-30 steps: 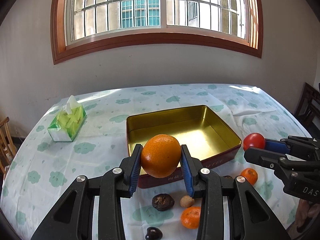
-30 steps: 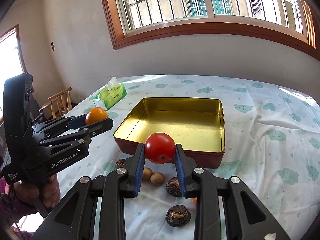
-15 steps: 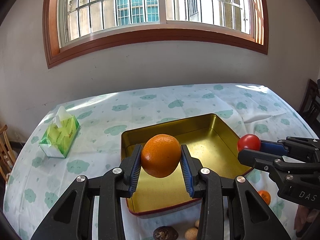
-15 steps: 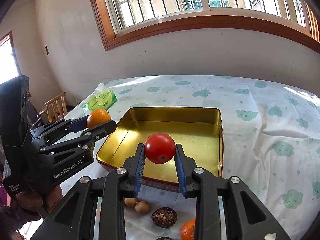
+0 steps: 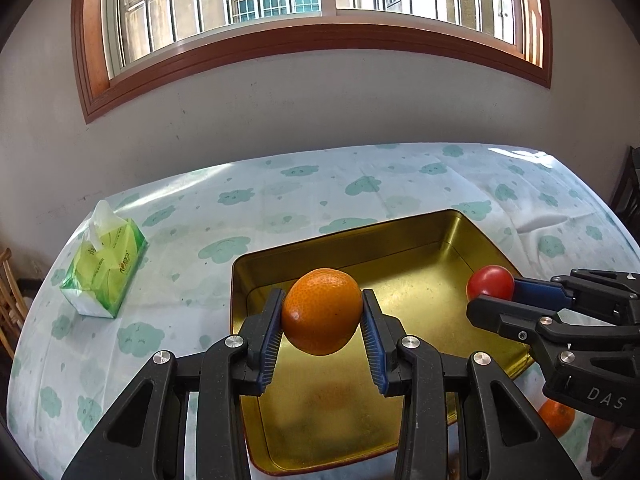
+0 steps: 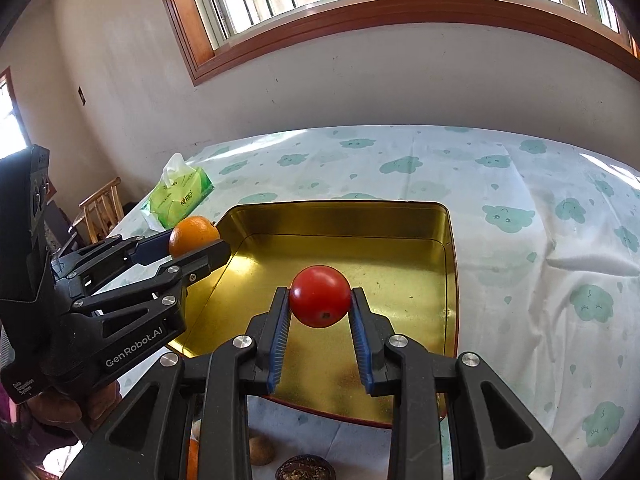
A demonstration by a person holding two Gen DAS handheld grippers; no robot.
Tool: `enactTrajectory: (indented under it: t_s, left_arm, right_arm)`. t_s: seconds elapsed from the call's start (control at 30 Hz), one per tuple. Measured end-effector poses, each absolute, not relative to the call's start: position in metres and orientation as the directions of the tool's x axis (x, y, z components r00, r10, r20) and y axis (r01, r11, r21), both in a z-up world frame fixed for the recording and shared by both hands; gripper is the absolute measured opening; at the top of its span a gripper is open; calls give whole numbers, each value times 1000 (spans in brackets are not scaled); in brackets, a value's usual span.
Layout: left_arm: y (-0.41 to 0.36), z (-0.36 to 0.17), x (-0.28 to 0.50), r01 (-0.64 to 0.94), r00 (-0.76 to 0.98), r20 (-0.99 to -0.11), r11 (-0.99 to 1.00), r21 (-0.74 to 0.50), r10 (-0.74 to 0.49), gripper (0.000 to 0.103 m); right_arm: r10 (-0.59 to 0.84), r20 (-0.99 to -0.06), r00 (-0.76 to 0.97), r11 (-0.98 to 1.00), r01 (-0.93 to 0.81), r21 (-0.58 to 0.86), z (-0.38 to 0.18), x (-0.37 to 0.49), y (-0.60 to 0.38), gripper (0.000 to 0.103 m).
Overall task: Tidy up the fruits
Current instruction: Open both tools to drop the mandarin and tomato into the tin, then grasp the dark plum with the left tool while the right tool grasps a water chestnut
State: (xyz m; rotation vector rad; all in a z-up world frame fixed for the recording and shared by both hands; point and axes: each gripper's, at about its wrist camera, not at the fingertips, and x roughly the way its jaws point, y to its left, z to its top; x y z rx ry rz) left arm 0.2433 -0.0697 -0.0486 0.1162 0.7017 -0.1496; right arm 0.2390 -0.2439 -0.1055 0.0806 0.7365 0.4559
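Left gripper (image 5: 322, 322) clenched on orange (image 5: 322, 311), right gripper (image 6: 320, 312) on tomato (image 6: 319, 296); both poised above gold tin (image 6: 450, 264), likely for dropping in.

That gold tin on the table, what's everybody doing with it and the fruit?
A person is sorting fruit into the gold tin using two hand-held grippers. The left gripper is clamped on an orange, and the right gripper is clamped on a tomato. Both fruits are held up over the tin, which has nothing in it yet. Another orange and some nuts wait on the tablecloth by the near edge. A pack of tissues sits off to the side.
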Motion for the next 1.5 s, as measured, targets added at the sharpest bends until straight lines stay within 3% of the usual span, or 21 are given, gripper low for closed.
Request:
enactTrajectory:
  t_s: [0.3, 0.43, 0.8, 1.07, 1.23, 1.5]
  left_arm:
    - [-68, -64, 256, 166, 728, -680, 984, 61, -81, 42]
    - [-69, -61, 252, 159, 743, -665, 985, 70, -73, 64]
    - [-25, -20, 192, 94, 860, -507, 995, 36, -63, 89]
    - [20, -44, 134, 38, 814, -577, 998, -52, -61, 90]
    - [22, -67, 90, 140, 765, -632, 990, -25, -124, 90]
    - [23, -93, 61, 211, 720, -670, 977, -36, -180, 90]
  right_arm:
    - [425, -664, 615, 900, -369, 233, -123, 255, -239, 29]
    - [419, -661, 622, 902, -367, 227, -122, 255, -240, 30]
    - [480, -563, 673, 874, -422, 241, -82, 146, -304, 39]
    - [436, -657, 615, 894, -380, 238, -135, 69, -308, 39]
    - [430, -676, 599, 902, -323, 287, -159, 73, -302, 39]
    - [365, -719, 592, 925, -321, 205, -174, 90, -278, 41]
